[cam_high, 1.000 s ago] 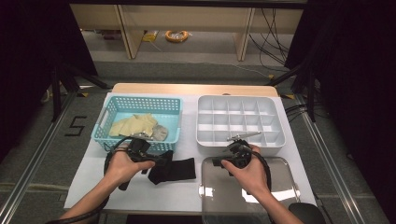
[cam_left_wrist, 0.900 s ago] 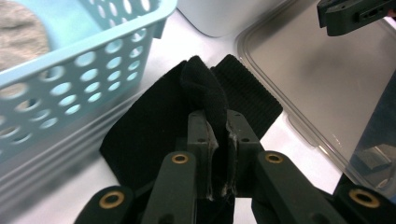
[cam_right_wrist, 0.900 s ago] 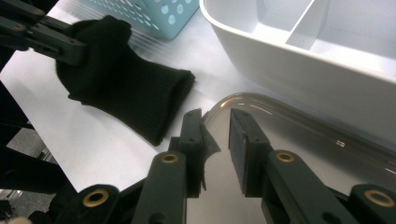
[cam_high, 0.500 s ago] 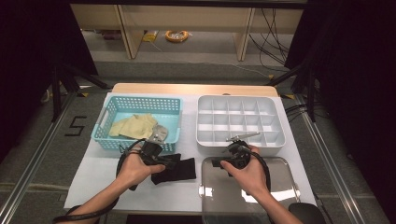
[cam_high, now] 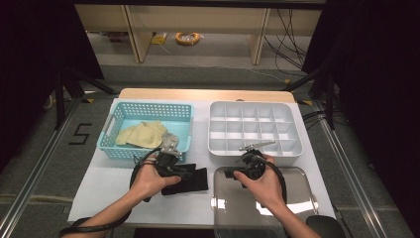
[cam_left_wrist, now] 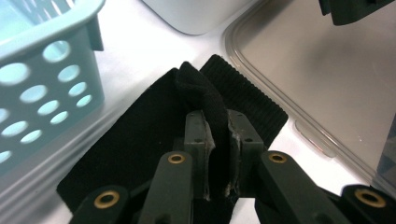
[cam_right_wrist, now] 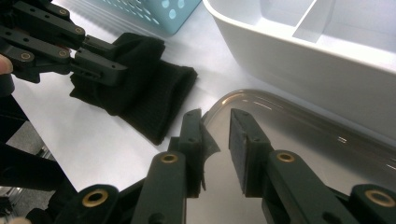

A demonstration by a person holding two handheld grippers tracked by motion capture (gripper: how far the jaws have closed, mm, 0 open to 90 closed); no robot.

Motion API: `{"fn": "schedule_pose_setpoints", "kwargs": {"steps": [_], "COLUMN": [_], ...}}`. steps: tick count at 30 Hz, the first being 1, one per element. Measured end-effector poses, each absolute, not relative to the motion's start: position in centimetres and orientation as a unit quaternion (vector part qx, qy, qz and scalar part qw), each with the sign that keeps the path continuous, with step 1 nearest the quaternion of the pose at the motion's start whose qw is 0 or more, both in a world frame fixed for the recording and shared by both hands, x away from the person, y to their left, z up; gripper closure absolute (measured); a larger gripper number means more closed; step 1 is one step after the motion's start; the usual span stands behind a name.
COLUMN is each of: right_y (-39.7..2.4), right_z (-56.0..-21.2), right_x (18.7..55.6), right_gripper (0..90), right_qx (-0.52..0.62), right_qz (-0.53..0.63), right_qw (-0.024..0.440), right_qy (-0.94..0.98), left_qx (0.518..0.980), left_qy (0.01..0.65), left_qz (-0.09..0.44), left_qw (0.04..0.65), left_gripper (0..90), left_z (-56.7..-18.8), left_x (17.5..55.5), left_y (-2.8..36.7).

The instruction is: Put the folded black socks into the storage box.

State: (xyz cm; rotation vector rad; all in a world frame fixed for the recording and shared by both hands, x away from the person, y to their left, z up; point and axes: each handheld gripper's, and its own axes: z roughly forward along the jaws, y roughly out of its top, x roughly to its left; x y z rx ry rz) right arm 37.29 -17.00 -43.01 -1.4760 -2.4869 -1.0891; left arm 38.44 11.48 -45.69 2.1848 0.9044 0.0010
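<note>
Black sock [cam_high: 185,179] lies flat on the white mat [cam_high: 106,188] near the tabletop's front edge, left of centre, between the blue basket [cam_high: 148,130] and the metal tray [cam_high: 262,206]. Left gripper [cam_left_wrist: 218,140] sits right over it: a raised fold of the sock stands between the two pads, which appear to pinch it, though the jaws have just been opening a little, so how firm the hold is cannot be read. Left hand [cam_high: 148,179] comes in from the front edge, knuckles up, gripper pointing right and slightly down across the sock. Right gripper [cam_right_wrist: 215,135] hovers above the tray's near-left corner, jaws spread partway with nothing between them, aimed left toward the sock. Right hand [cam_high: 262,183] rests over the tray, just in front of the white compartment box [cam_high: 252,129], forearm angled in from the front-right corner.
</note>
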Motion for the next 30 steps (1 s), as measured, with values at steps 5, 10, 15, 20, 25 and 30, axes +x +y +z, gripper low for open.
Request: {"fn": "schedule_pose_setpoints", "kwargs": {"steps": [5,10,15,20,25,30], "right_y": [-16.9,-16.9,-16.8,-16.8,-16.5,-15.0], "right_z": [-43.0,-43.1,-43.1,-43.0,-43.0,-42.8], "right_x": [37.3,37.3,37.2,37.2,37.3,37.8], "right_gripper": [75.7,75.4,74.8,73.8,71.9,70.8], "right_qx": [-0.476,-0.475,-0.478,-0.480,-0.472,-0.458], "right_qz": [-0.350,-0.351,-0.350,-0.353,-0.361,-0.357], "right_qw": [0.021,0.024,0.026,0.025,0.019,0.031], "right_qy": [-0.807,-0.807,-0.805,-0.803,-0.804,-0.813], "left_qx": [0.855,0.855,0.845,0.825,0.829,0.841], "left_qy": [0.349,0.342,0.327,0.330,0.337,0.341], "left_qz": [0.001,-0.001,-0.001,0.010,0.017,0.009], "left_qw": [0.383,0.389,0.424,0.458,0.446,0.419], "left_gripper": [78.2,71.1,60.0,57.2,67.6,80.9], "left_z": [-46.0,-46.3,-45.7,-44.0,-43.7,-44.6], "left_x": [38.4,38.4,38.3,38.1,37.7,37.3], "left_y": [11.1,10.8,10.8,11.9,13.4,14.6]}}
